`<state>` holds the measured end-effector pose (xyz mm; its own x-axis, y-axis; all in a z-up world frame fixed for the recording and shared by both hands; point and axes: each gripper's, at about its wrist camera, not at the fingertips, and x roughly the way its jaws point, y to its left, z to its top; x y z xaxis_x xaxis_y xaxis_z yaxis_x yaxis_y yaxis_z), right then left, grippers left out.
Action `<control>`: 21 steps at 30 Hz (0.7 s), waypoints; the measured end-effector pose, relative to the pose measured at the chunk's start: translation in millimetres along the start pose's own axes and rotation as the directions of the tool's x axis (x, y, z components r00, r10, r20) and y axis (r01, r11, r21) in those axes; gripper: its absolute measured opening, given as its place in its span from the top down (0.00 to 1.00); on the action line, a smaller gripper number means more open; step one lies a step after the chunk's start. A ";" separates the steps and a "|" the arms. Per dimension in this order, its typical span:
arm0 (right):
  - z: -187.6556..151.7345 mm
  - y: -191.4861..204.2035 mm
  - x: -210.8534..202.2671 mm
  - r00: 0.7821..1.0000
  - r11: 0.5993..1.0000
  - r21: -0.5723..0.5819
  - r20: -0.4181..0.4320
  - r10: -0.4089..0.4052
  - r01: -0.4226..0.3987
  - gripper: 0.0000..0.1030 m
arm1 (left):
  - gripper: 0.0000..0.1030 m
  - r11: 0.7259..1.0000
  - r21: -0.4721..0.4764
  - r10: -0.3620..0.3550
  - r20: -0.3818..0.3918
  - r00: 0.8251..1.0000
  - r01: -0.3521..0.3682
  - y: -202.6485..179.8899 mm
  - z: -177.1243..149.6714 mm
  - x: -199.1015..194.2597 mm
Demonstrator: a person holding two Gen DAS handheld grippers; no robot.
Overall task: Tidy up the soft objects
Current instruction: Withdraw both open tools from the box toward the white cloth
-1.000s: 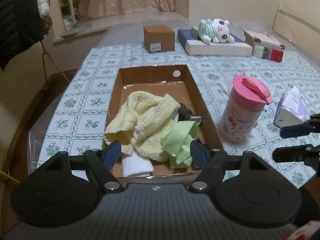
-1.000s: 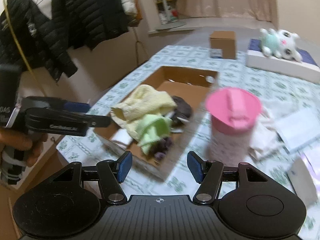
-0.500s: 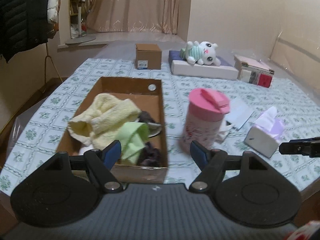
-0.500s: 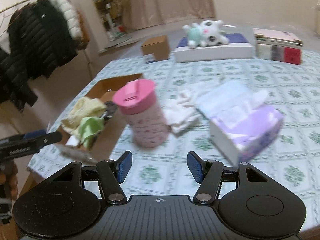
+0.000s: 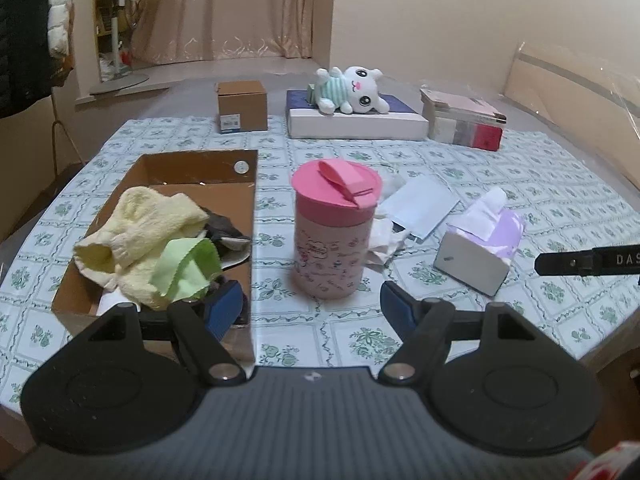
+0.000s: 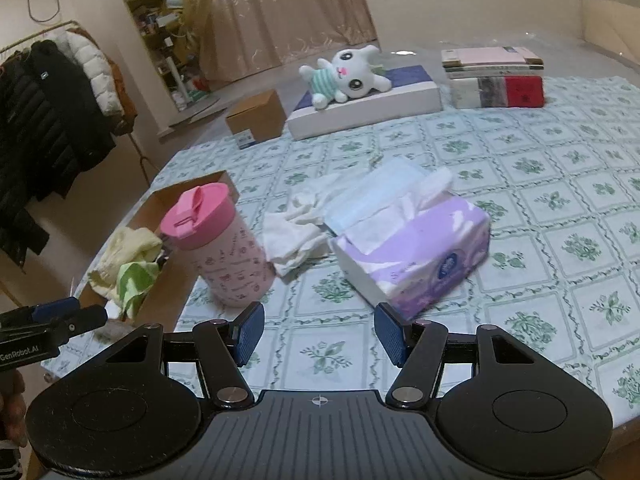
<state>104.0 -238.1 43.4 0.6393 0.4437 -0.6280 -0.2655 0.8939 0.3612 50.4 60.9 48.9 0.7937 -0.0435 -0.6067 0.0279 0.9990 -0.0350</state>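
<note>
A cardboard box [image 5: 244,216] on the left of the table holds a yellow towel [image 5: 140,224], a green cloth [image 5: 186,268] and dark cloths. A white plush rabbit [image 5: 352,90] lies on a white-and-blue flat box at the back; it also shows in the right wrist view [image 6: 346,72]. A crumpled white cloth [image 6: 296,228] lies between the pink cup [image 6: 218,244] and the purple tissue box [image 6: 416,248]. My left gripper [image 5: 312,310] is open and empty in front of the cup [image 5: 334,228]. My right gripper [image 6: 318,334] is open and empty near the tissue box.
A small brown carton [image 5: 242,106] and a stack of books [image 5: 464,122] stand at the back. A pale blue packet [image 5: 420,206] lies behind the cup. The table has a green-patterned cloth [image 6: 560,200]. Coats hang at left.
Both grippers have swung right, away from the cardboard box. The left view now centres on the pink cup, the right on the tissue box. Both stay open and empty.
</note>
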 end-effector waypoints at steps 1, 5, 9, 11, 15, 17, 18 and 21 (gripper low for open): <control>0.0 -2.4 0.1 1.000 1.000 0.003 0.000 -0.002 0.002 0.41 | 0.29 1.000 0.005 -0.004 0.000 1.000 0.004 -1.8 0.5 1.0; -0.5 -10.5 1.2 1.000 1.000 0.020 0.001 -0.010 0.010 0.41 | 0.29 1.000 0.018 -0.011 -0.004 1.000 0.011 -6.4 2.9 5.6; -0.3 -16.0 3.5 1.000 1.000 0.027 0.000 -0.014 0.014 0.41 | 0.29 0.999 0.030 -0.021 -0.008 1.000 0.021 -10.1 6.5 10.8; 0.4 -19.3 5.0 1.000 0.999 0.033 0.000 -0.014 0.014 0.41 | 0.29 0.999 0.035 -0.030 -0.009 0.999 0.031 -12.2 7.9 13.4; 0.3 -24.2 8.3 1.000 0.999 0.034 -0.003 -0.018 0.018 0.41 | 0.29 0.998 0.044 -0.037 -0.014 0.999 0.038 -15.4 10.1 19.1; 0.1 -26.4 9.9 1.000 0.999 0.033 -0.005 -0.020 0.020 0.41 | 0.29 0.998 0.048 -0.044 -0.017 0.999 0.045 -16.4 12.1 20.9; 0.1 -27.4 10.9 1.000 0.999 0.030 -0.005 -0.021 0.021 0.41 | 0.29 0.998 0.051 -0.047 -0.017 0.999 0.047 -16.7 13.1 22.0; 1.3 -30.3 14.9 1.000 1.000 0.015 -0.009 -0.022 0.022 0.41 | 0.29 0.996 0.073 -0.057 -0.022 0.998 0.058 -17.0 15.6 25.3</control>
<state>122.5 -258.7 23.9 0.6384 0.4242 -0.6422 -0.2403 0.9025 0.3573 79.5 42.9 46.6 0.7776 -0.1001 -0.6208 0.1180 0.9929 -0.0124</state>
